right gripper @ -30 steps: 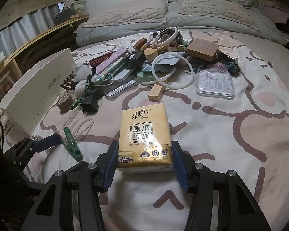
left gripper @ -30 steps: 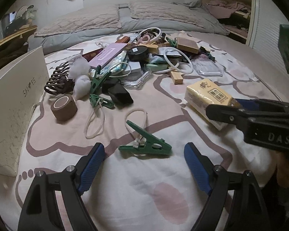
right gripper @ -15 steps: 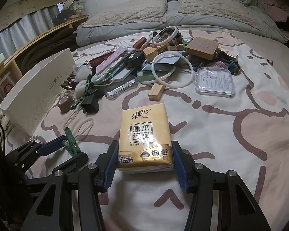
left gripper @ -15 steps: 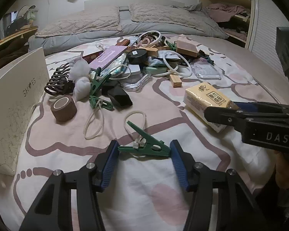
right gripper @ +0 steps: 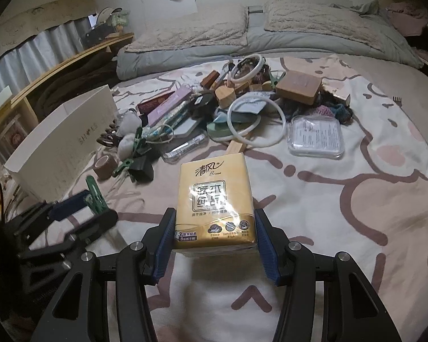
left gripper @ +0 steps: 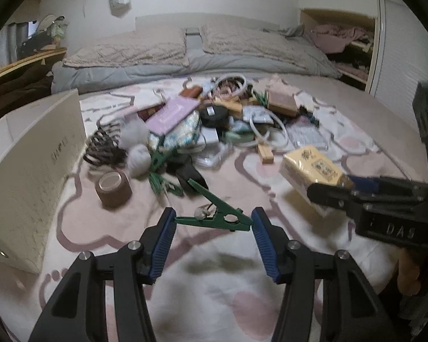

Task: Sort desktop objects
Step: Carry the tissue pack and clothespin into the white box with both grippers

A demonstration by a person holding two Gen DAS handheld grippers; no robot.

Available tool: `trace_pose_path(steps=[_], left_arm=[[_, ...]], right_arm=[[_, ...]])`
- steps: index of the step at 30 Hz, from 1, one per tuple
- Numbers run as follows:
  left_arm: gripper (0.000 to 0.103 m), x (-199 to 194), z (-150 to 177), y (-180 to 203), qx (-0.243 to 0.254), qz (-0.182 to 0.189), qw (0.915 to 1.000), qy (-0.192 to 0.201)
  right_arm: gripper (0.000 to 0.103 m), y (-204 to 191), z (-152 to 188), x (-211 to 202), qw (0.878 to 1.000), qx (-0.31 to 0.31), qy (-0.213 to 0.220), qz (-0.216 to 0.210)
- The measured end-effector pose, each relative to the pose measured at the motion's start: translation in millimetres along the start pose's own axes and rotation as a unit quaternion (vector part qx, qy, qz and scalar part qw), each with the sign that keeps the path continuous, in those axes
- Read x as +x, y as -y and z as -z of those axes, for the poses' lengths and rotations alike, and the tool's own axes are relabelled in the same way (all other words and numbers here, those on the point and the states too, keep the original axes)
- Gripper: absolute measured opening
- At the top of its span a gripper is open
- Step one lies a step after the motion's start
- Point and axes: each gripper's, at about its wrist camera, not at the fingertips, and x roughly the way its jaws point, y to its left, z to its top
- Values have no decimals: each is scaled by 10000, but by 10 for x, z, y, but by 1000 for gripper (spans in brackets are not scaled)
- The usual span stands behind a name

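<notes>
My left gripper (left gripper: pixel 213 223) is shut on a green clothes peg (left gripper: pixel 214 213) and holds it above the bedspread; the peg also shows in the right wrist view (right gripper: pixel 95 192). My right gripper (right gripper: pixel 214 240) is shut on a yellow tissue pack (right gripper: pixel 214 202), which also shows in the left wrist view (left gripper: pixel 311 165). A heap of small objects (left gripper: pixel 214 122) lies further up the bed: white rings (right gripper: pixel 256 126), a purple box (left gripper: pixel 172 115), wooden blocks (right gripper: pixel 298 87), a clear plastic case (right gripper: pixel 315 136).
A white shoe box (left gripper: pixel 28 168) stands open at the left, also in the right wrist view (right gripper: pixel 62 139). A brown tape roll (left gripper: pixel 112 185), a dark hair claw (left gripper: pixel 102 149) and two more green pegs (left gripper: pixel 159 171) lie beside it. Pillows (left gripper: pixel 214 45) are at the back.
My left gripper closed on the green peg and lifted it off the bedspread. The right gripper keeps its hold on the tissue pack and has lifted it a little.
</notes>
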Motion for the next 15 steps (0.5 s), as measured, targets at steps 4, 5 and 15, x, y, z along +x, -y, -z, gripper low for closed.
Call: trace_pose_path(steps=[4,5,15], left_arm=[[55,-97,-186,-45,-76,-11,9997,237],[55,-128,-244,-59,-94,-22,9995,313],[55,-410,-690,-209,-165,-319,9953,898]], right_arm=[[54,-57,-101,-130,9997,-43,231,-90],[54,-75,-138,-170,9995,-67,302,-108],[54,-192,-528,-512,9954,-184,928,-144]])
